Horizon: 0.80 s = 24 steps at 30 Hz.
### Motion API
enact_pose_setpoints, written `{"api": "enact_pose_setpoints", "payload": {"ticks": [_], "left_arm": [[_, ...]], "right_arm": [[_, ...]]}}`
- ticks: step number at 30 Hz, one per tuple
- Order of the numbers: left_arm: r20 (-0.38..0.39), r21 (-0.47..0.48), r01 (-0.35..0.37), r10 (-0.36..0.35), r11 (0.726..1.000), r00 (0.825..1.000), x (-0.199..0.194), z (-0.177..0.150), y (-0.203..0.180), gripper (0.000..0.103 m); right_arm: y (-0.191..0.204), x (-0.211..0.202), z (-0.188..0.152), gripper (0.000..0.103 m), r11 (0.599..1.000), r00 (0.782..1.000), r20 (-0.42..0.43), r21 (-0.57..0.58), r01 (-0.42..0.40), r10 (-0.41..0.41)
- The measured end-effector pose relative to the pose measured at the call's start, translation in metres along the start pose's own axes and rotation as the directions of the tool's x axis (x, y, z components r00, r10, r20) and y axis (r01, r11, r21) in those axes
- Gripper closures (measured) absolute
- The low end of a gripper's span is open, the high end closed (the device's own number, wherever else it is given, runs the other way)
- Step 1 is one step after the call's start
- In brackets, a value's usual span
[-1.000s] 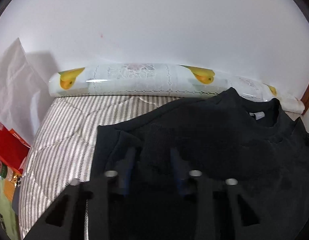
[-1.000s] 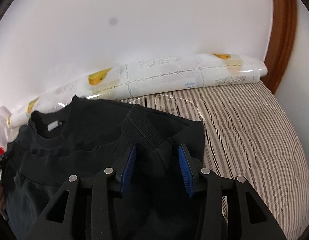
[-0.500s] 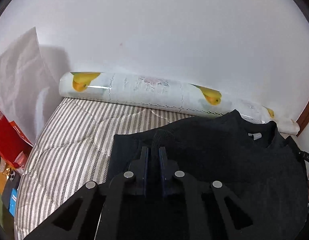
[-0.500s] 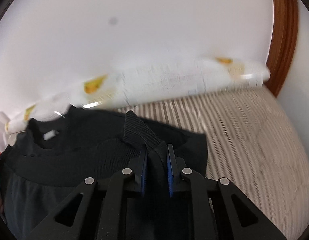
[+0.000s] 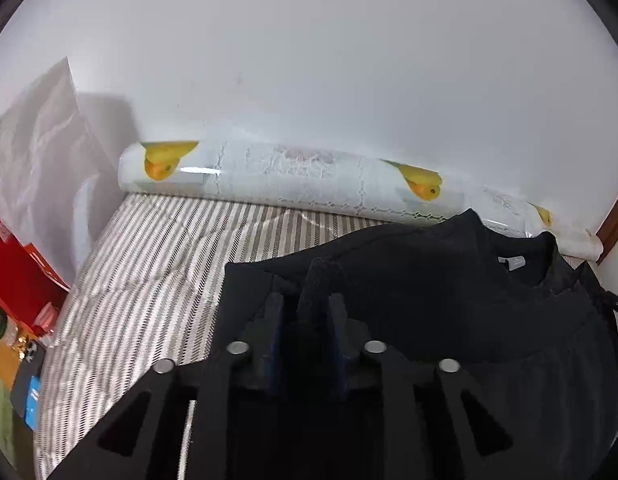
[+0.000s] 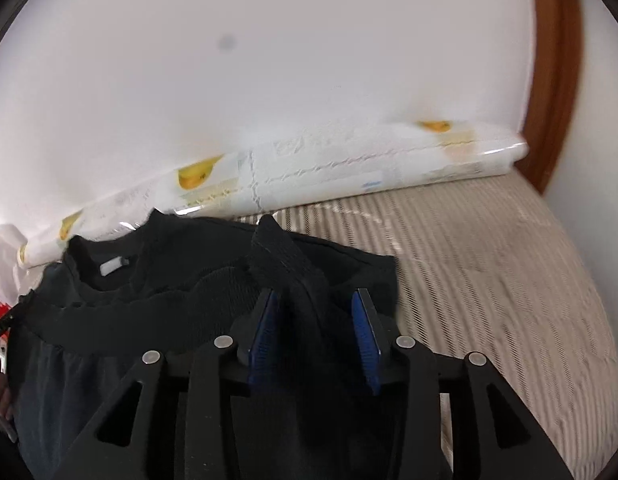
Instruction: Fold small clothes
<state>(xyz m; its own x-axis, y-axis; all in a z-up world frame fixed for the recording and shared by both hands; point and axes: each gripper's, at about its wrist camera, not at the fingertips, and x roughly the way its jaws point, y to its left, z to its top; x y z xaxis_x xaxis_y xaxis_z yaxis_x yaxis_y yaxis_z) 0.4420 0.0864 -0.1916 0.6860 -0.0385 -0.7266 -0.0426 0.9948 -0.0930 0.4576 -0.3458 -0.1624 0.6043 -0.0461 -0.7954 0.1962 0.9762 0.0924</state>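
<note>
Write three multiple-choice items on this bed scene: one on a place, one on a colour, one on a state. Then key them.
1. Where does the fruit-print roll lie?
A. along the wall at the far edge of the striped bedcover
B. on top of the garment
C. on the floor

2. What colour is the garment?
A. red
B. black
C. white

3. How do the right tongs stand?
A. clamped shut on the roll
B. pads apart, with a fold of the garment between them
C. nowhere near any cloth

Key: 1 A, it runs along the white wall; 2 B, plainly black in both views; 3 B, the blue pads show gaps beside the fold.
</note>
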Motion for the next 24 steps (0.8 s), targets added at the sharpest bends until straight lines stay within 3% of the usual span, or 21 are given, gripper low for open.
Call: {"api": "enact_pose_setpoints", "payload": {"ticks": [4,11,21,24], "left_arm": [[0.045,-0.029,0.032,-0.03,0.999,0.999,-0.028,-0.002,0.005,0.054],[0.04,-0.012,0.018,-0.018,1.0,0.999,-0.072,-0.045,0.025,0.053],[-0.033,-0.153,0.034,-0.039,0.988,0.999,-0.141,-0.118,0.074,0.053],[-0.07,-0.211,0.062,-0.078,0.975,0.994,-0.152,-0.147,0.083,0.053]], "right_arm": [[-0.009,-0.04,-0.02,0.059,1.0,1.0,0.029,-0.022,-0.005,0.006],[-0.032,-0.097,-0.078,0.058,0.994,0.997,0.006,-0.077,0.077,-0.077],[-0.065,-0.14,-0.149,0.057,0.998,0.998,-0.042,0.009,0.055,-0.055],[-0.068,-0.144,-0.168,0.057,0.999,0.997,-0.064,0.018,0.043,-0.041]]}}
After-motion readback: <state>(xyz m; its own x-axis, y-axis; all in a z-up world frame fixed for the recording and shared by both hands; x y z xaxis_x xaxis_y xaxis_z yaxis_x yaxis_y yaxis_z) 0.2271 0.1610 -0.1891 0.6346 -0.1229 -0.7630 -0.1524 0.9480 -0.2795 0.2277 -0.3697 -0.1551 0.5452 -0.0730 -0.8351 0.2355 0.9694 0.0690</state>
